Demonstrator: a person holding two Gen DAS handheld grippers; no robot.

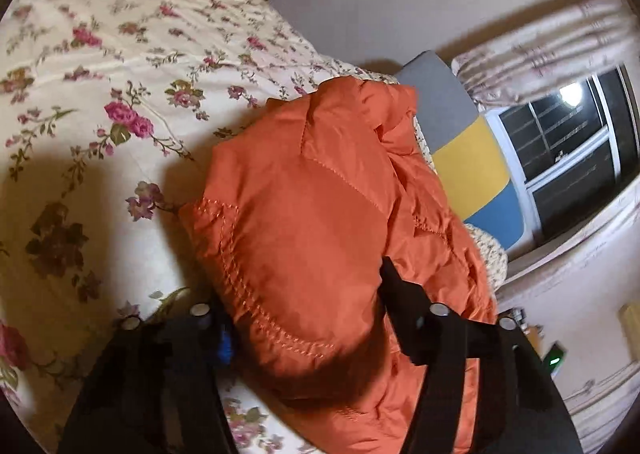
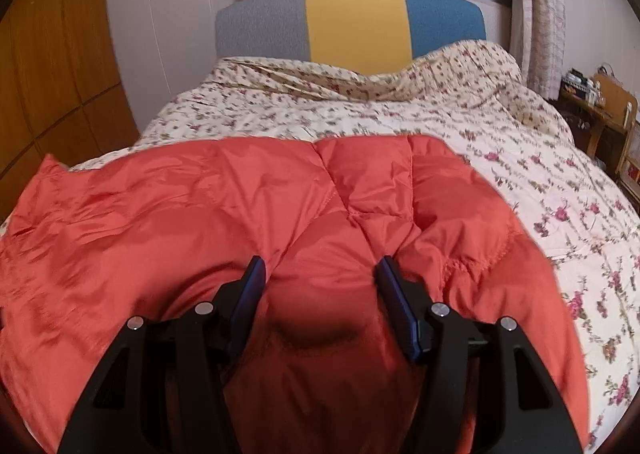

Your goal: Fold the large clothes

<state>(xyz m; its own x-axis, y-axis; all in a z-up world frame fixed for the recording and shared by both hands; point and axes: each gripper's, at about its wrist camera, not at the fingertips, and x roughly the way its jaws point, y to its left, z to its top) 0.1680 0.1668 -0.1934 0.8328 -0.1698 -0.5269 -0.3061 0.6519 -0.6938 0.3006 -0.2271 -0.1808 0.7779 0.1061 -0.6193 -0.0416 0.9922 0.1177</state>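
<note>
The left gripper (image 1: pixel 308 318) is clamped on a thick bunch of the orange padded jacket (image 1: pixel 320 194); the fabric fills the gap between its fingers. The right gripper (image 2: pixel 320 294) is likewise closed on a padded bulge of the jacket (image 2: pixel 224 206), with the blue pads (image 2: pixel 253 286) pressed into it on both sides. The jacket lies spread on the flowered bedcover (image 2: pixel 520 182), near the foot of the bed, well apart from the striped headboard (image 2: pixel 352 22).

Step in hand, as judged: both grips set for a fold. The next move calls for lifting both held parts together and laying them across the flat portion, keeping the slippery, springy padding from bunching.
</note>
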